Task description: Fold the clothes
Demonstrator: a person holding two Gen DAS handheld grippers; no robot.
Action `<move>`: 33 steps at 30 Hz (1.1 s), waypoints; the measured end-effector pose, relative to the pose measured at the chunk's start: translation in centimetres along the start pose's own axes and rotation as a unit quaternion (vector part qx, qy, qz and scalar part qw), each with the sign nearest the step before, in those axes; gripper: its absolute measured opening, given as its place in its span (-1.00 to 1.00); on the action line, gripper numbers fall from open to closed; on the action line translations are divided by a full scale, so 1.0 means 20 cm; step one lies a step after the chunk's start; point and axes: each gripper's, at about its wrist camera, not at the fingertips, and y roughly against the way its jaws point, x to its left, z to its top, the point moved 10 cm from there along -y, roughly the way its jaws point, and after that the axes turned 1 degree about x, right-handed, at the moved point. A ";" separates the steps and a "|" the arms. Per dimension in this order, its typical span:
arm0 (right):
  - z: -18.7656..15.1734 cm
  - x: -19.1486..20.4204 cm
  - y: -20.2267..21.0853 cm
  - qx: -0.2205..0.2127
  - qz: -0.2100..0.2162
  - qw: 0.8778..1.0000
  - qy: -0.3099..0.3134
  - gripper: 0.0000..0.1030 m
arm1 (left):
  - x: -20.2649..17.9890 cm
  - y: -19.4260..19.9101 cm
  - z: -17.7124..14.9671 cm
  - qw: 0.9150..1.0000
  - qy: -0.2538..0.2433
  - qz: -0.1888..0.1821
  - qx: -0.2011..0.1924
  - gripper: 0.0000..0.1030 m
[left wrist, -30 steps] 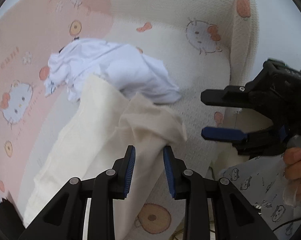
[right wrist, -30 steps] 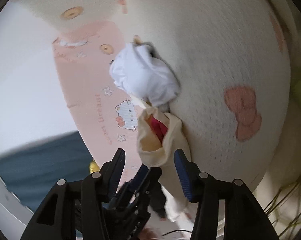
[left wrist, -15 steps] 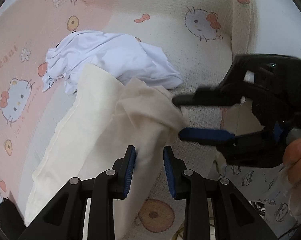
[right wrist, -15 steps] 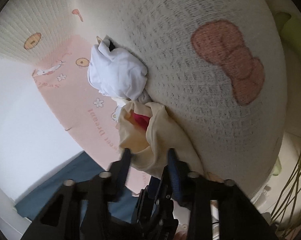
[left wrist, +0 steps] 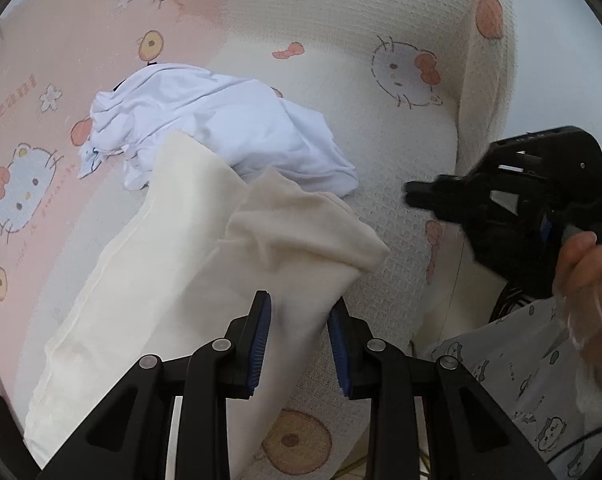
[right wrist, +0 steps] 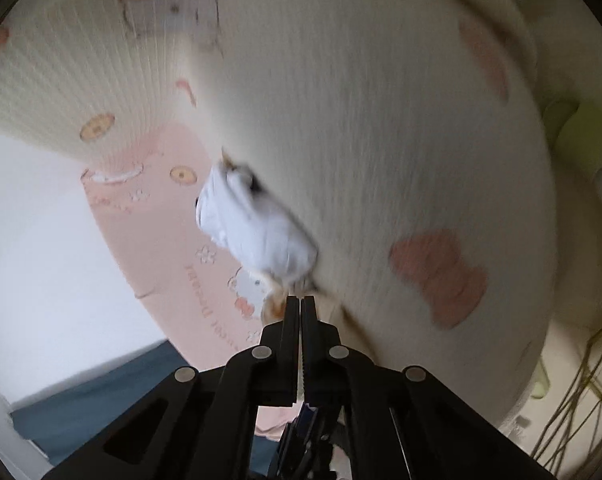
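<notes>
A cream garment (left wrist: 173, 280) lies stretched across the printed cover, its near end passing between my left gripper's (left wrist: 301, 300) blue pads, which are shut on it. Behind it sits a crumpled white garment (left wrist: 229, 120), blurred in the right wrist view as the white garment (right wrist: 257, 232). My right gripper (left wrist: 411, 196) hovers to the right, apart from the cream garment's bunched corner. Its jaws (right wrist: 301, 300) are pressed together with nothing visibly between them; a scrap of cream cloth shows just beyond the tips.
The cream and pink cartoon-cat cover (left wrist: 381, 140) spreads over a padded surface with a raised edge (left wrist: 485, 80) at the right. A person's hand (left wrist: 585, 280) holds the right gripper above patterned clothing (left wrist: 501, 360). A blue floor (right wrist: 81, 400) and yellow wire frame (right wrist: 581, 380) lie beyond.
My right gripper closed around the cream garment's corner, then drew back to the right with its jaws shut and empty. The left gripper kept its hold and stayed put.
</notes>
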 end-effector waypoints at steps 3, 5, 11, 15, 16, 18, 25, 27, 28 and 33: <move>-0.03 0.06 0.04 0.002 -0.025 0.997 0.068 -0.98 | 0.00 0.03 0.03 1.000 0.018 -0.019 -0.006 -0.50; -0.10 0.07 0.02 0.011 -0.046 0.993 0.108 -0.96 | 0.01 0.05 0.04 0.999 0.030 -0.023 -0.008 -0.50; -0.27 -0.01 -0.04 0.044 -0.064 0.988 0.136 0.05 | 0.02 0.14 0.05 0.999 0.044 -0.025 -0.017 -0.50; -0.34 0.05 -0.08 0.031 -0.074 0.977 0.196 0.14 | 0.03 0.15 -0.02 1.000 0.024 -0.001 -0.017 -0.49; -0.36 0.05 -0.08 0.038 -0.070 0.976 0.203 0.15 | 0.03 0.15 -0.04 1.000 0.017 0.006 -0.016 -0.49; -0.39 0.03 -0.10 0.047 -0.061 0.976 0.204 0.15 | 0.04 0.13 -0.09 1.000 0.000 0.022 -0.015 -0.49; -0.35 -0.07 -0.21 0.038 -0.103 0.976 0.187 0.15 | 0.02 0.07 -0.24 0.990 -0.095 0.101 -0.011 -0.49; -0.33 -0.05 -0.22 0.029 -0.110 0.972 0.206 0.15 | 0.01 0.05 -0.26 0.985 -0.122 0.120 -0.014 -0.49; -0.32 -0.04 -0.23 0.024 -0.114 0.969 0.220 0.14 | 0.00 0.04 -0.26 0.984 -0.130 0.123 -0.015 -0.49; -0.27 0.00 -0.26 -0.007 -0.188 0.925 0.330 -0.87 | 0.03 -0.02 -0.30 0.983 -0.130 0.130 -0.007 -0.49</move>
